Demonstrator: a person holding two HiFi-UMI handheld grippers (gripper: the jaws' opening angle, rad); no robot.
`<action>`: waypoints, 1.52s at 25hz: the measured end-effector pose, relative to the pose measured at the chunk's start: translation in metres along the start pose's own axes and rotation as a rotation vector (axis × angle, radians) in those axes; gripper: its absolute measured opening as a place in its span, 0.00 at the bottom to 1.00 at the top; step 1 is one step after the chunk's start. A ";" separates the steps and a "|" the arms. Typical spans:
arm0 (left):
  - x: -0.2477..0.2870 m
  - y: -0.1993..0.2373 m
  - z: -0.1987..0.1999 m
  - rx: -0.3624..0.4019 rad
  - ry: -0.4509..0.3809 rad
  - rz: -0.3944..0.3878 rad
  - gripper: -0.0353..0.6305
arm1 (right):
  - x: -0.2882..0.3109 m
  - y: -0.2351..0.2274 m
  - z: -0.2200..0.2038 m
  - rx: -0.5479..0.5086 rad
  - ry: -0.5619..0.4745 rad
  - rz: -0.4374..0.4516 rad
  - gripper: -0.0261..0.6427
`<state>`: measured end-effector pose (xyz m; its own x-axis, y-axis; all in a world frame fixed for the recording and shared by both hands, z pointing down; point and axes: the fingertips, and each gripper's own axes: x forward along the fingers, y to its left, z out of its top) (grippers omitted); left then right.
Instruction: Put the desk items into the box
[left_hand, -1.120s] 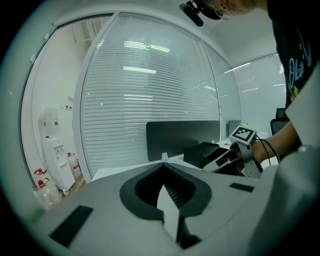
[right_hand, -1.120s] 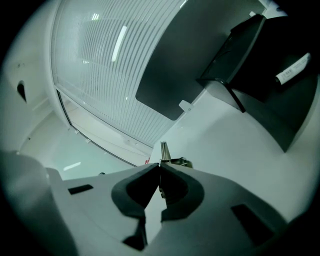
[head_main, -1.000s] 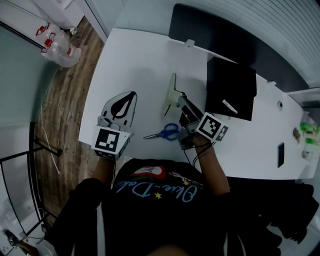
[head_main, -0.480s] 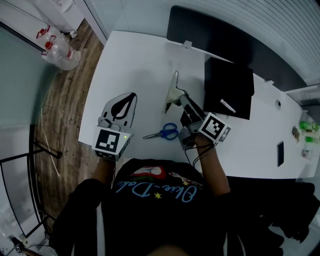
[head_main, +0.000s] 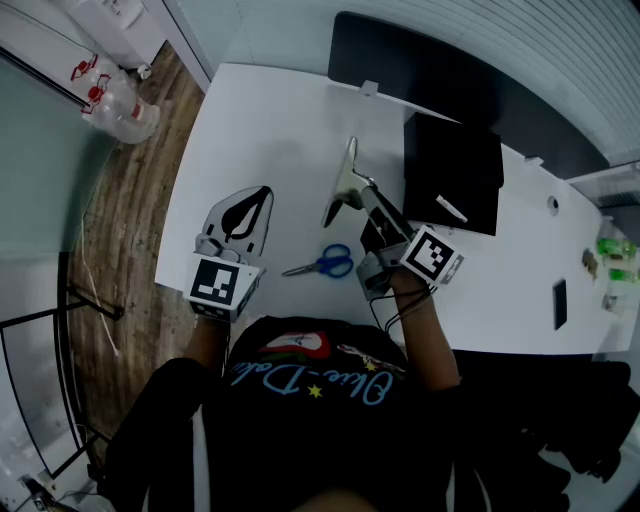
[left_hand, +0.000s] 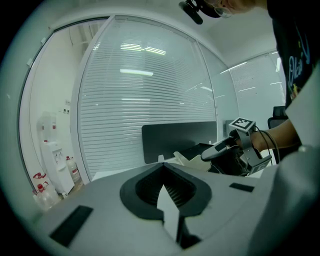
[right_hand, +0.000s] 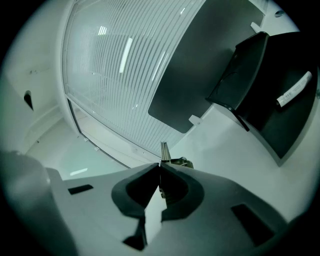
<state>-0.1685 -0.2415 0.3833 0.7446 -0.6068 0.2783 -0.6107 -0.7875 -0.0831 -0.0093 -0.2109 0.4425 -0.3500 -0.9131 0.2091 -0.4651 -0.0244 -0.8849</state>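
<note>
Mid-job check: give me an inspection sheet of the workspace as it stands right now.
Surface: white desk, mostly bare.
Job's things: blue-handled scissors lie on the desk; black box is open with a white stick inside; pale item, perhaps a stapler, is gripped.
Clutter: small dark flat object near the desk's right end.
Tongs: left tongs shut, empty; right tongs shut on the pale item.
Cables: black cable at the right wrist.
Surroundings: wooden floor, bagged bottles, dark panel behind the desk.
</note>
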 end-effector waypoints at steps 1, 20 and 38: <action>0.000 0.000 0.000 0.011 0.005 0.000 0.06 | 0.000 0.002 0.000 -0.001 -0.002 0.012 0.06; 0.001 -0.024 0.008 -0.010 -0.017 -0.003 0.06 | -0.021 0.016 0.016 -0.030 -0.013 0.064 0.06; 0.018 -0.079 0.025 0.020 -0.027 -0.055 0.06 | -0.077 0.004 0.046 -0.029 -0.068 0.066 0.06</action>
<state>-0.1005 -0.1931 0.3710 0.7839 -0.5651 0.2572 -0.5635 -0.8215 -0.0874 0.0531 -0.1593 0.4040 -0.3251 -0.9379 0.1208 -0.4668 0.0481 -0.8830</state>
